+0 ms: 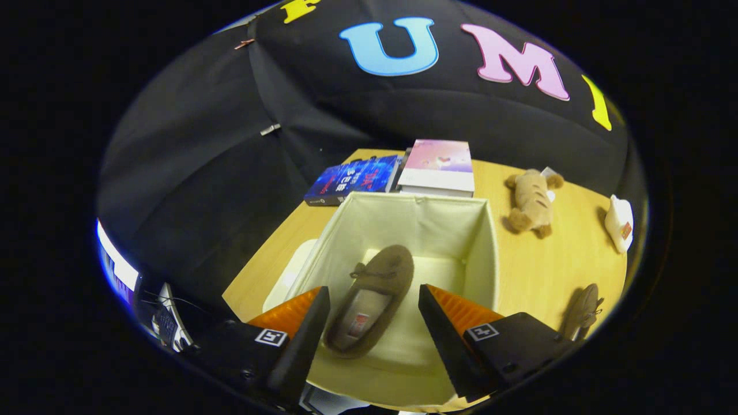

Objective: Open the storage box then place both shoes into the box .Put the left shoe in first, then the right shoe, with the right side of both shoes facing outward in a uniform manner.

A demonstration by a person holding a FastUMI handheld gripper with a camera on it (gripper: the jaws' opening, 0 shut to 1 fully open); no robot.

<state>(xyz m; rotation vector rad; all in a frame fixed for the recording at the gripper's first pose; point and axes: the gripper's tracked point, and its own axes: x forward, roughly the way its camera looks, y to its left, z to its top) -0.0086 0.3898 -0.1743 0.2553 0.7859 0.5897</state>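
The storage box (403,230) stands open with one shoe (372,300) lying inside, seen between the fingers of the released, empty claw (373,314) — the other shoe (582,311) waits on the desk (548,271) beside the box

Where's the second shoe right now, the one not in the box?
In the gripper view, the second shoe lies on the wooden table outside the storage box, just beyond the open gripper's right finger.

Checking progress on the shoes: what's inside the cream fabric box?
One brown suede slipper lies in the cream fabric box, seen between the open gripper fingers; the box's near corners are hidden.
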